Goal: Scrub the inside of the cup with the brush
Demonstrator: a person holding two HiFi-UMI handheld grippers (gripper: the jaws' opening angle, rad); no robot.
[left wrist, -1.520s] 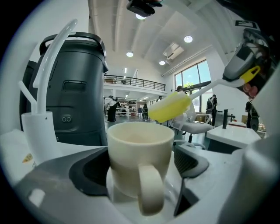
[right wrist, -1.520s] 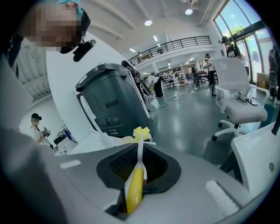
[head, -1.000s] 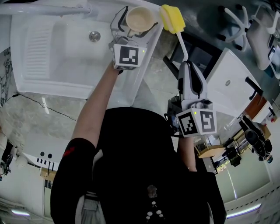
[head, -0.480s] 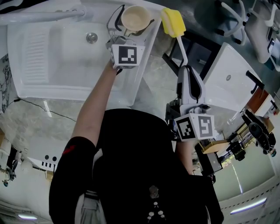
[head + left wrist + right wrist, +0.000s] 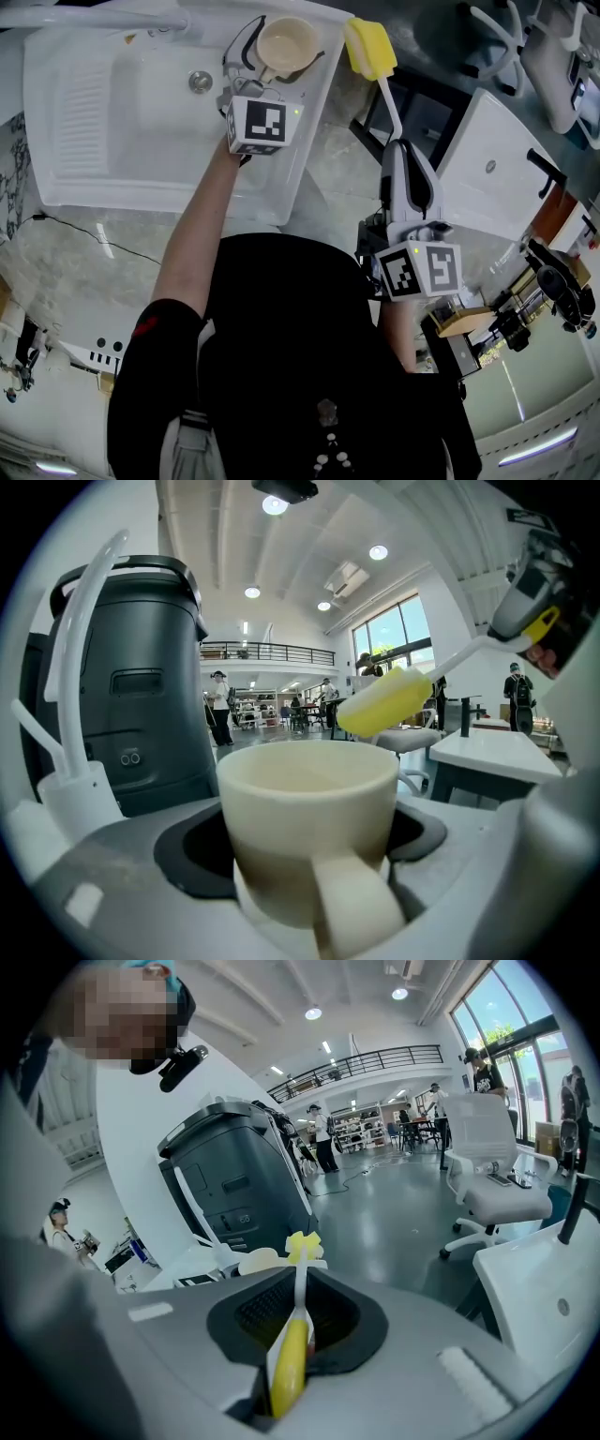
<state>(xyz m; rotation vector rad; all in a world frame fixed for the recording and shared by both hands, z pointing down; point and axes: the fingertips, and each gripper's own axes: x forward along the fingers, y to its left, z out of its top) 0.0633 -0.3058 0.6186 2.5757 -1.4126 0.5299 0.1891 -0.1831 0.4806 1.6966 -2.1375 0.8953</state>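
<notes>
Since the earlier frame, the cup (image 5: 286, 42) has shifted slightly left, widening its gap to the brush (image 5: 370, 47). I read the left gripper (image 5: 284, 49) fingers clamped wide on the cup at top centre, over the sink (image 5: 141, 150) right edge. Cup: cream, upright, handle toward the gripper. Right gripper (image 5: 295, 1335) fingers clamp the brush's yellow handle.

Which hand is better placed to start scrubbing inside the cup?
Right. The right tongs grip the brush, whose yellow head sits just beside the cup, mouth up; the left tongs are busy holding that cup at the sink.
</notes>
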